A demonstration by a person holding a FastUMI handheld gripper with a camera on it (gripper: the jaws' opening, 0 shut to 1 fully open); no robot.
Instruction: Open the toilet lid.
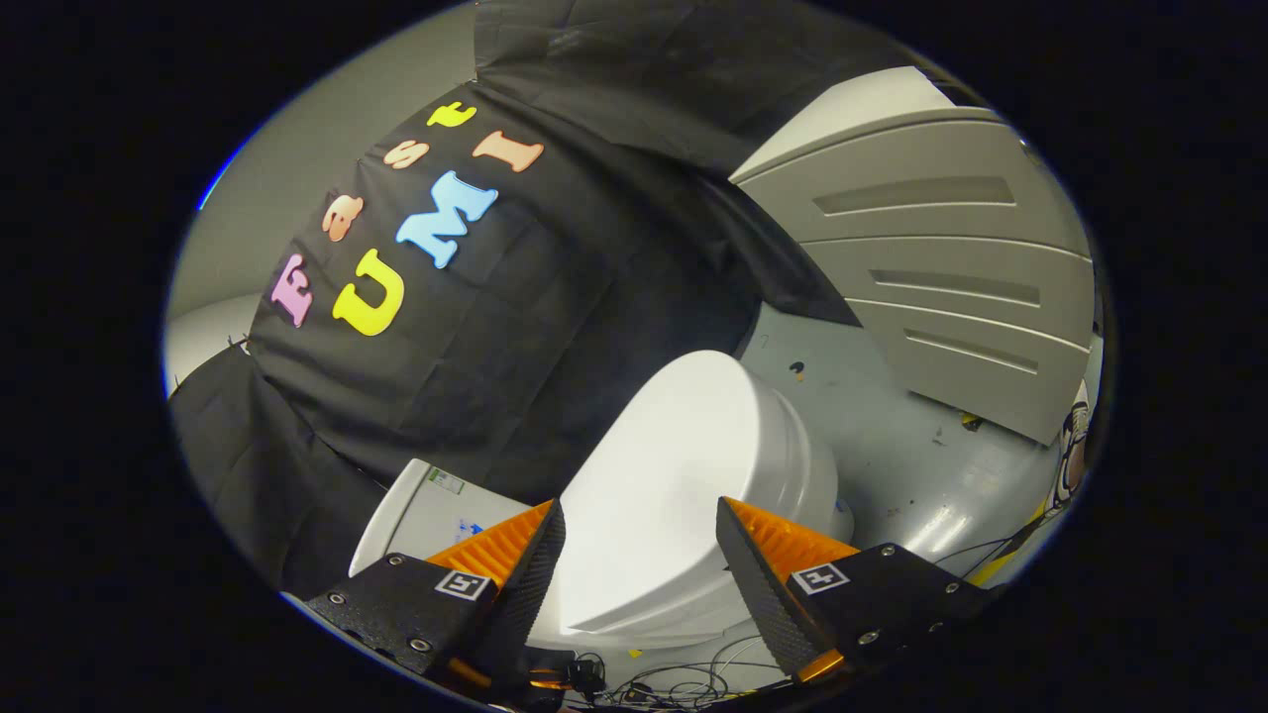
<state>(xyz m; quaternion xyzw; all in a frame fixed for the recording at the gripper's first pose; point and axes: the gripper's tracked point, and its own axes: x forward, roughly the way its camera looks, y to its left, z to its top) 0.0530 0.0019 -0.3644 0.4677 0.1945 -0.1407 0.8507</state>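
the gripper [640, 540] is released: its two fingers [515, 574] stand well apart, black ribbed inner faces turned toward each other, orange backing on the outer sides. each finger mount carries a small square black-and-white marker [464, 584]. nothing is pressed between the fingers, and neither inner face can be seen touching anything.

the toilet lid [674, 475] is white, smooth and closed – it lies flat on the seat, with no gap visible along its edge. it sits just ahead of the fingers and shows in the gap between them, extending beyond the fingertips. the whole scene appears tilted in the gripper view.

the white toilet tank [416, 510] stands beside the lid, partly hidden behind one finger, against the black cloth wall [495, 347].

beyond the lid – a grey floor [892, 436] with a few small marks, glossy in one patch. on it rests a grey panelled unit [941, 267] with three recessed slots.

below the fingers, a tangle of thin dark cables [664, 683] lies on the floor.
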